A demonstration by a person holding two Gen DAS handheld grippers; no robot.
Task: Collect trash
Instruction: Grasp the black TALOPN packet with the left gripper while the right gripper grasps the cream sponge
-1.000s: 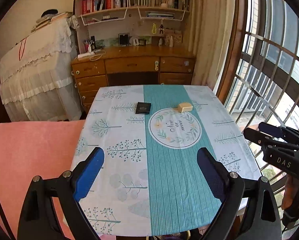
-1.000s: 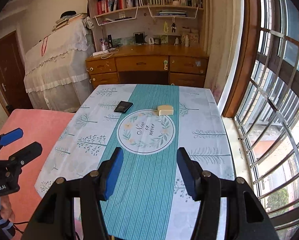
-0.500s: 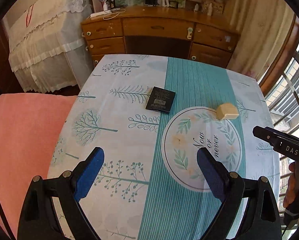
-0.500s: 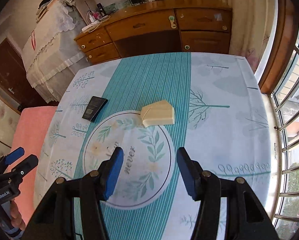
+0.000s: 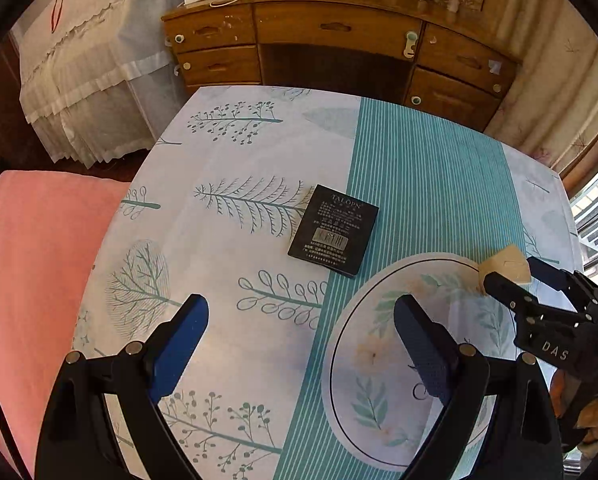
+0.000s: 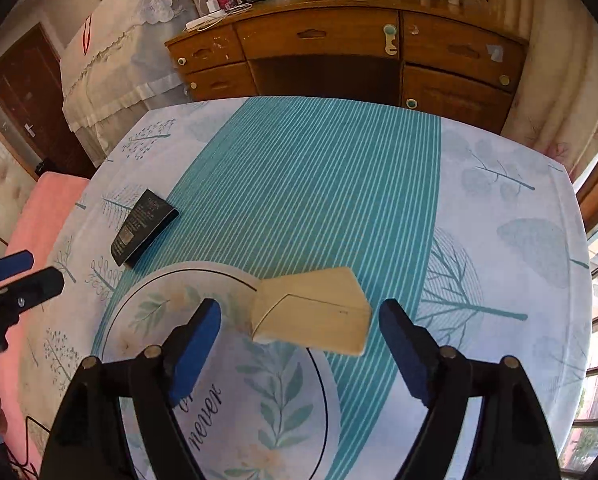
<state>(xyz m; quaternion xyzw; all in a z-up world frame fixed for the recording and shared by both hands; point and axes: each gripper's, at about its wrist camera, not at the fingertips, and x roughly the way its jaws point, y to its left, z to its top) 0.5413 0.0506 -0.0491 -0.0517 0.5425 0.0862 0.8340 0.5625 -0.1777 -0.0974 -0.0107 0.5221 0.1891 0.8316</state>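
I hold a two-finger claw in each hand above a table draped in a pale cloth printed with trees and a teal striped band (image 6: 319, 184); my right claw (image 6: 299, 344), black-armed with blue pads, has just been spreading its jaws and now stands wide apart, with a small cream-coloured box with a slanted end (image 6: 311, 312) lying flat on the cloth in the gap between the pads, neither pad touching it; my left claw (image 5: 301, 338) also stands wide apart with nothing between its pads, hovering over bare cloth, and a flat black rectangular packet with pale print and a barcode (image 5: 334, 235) lies ahead of it, well apart from the cream box; both pieces of trash rest on the table, not yet lifted; to do this step well, I judge I should bring the right claw lower so both pads flank the box's long sides evenly, then close squarely so it does not twist or skid on the smooth cloth; the flat packet may be harder, since it lies low and offers little edge; no bin shows in either view.
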